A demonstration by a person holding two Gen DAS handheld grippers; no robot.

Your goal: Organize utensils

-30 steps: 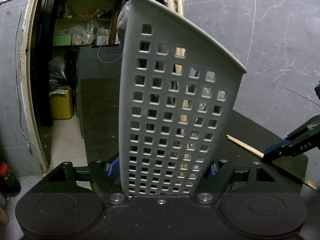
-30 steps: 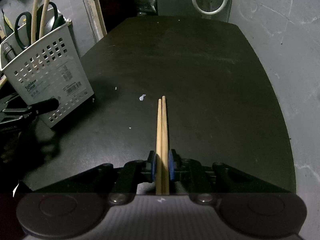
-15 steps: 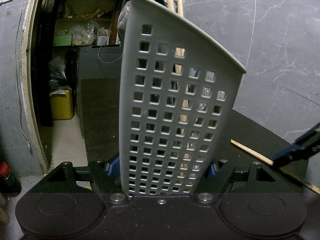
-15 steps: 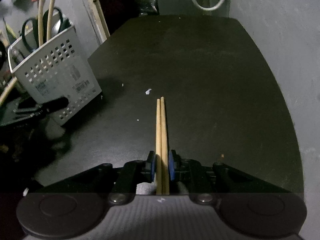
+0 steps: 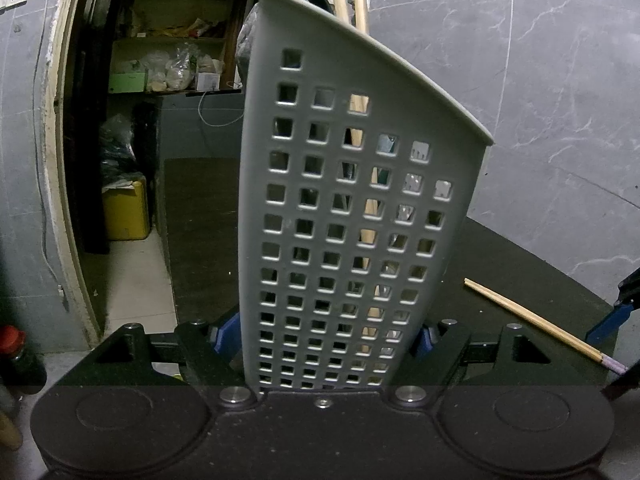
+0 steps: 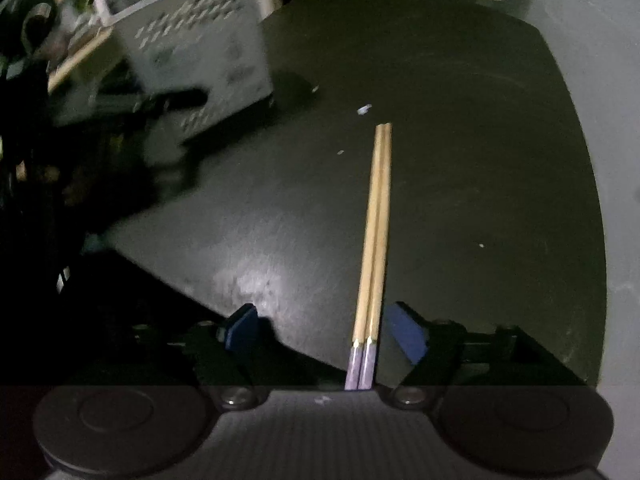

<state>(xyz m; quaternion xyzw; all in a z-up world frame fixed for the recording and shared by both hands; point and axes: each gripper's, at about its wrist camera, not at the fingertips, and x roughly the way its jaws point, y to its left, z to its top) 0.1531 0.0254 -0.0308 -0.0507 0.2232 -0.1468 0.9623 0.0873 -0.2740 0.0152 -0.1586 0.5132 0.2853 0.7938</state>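
Note:
My left gripper (image 5: 324, 336) is shut on the white perforated utensil basket (image 5: 352, 208), which stands on the black table with wooden handles (image 5: 352, 8) and scissors sticking out of its top. The basket also shows blurred in the right wrist view (image 6: 192, 52). A pair of wooden chopsticks with purple ends (image 6: 374, 248) lies flat on the table between the spread fingers of my right gripper (image 6: 324, 332), which is open. The chopsticks also show in the left wrist view (image 5: 536, 322), right of the basket, with a blue pad of the right gripper (image 5: 612, 318) beside them.
The black table (image 6: 460, 120) ends at a grey marble wall (image 5: 540, 100) on the right. An open doorway (image 5: 132, 128) with shelves and a yellow box (image 5: 124, 210) lies left of the table. A red-capped bottle (image 5: 16, 356) stands low at the left.
My right gripper has opened and let go of the chopsticks, which now lie on the table. It has also swung back and to the right. The left gripper and basket have not moved.

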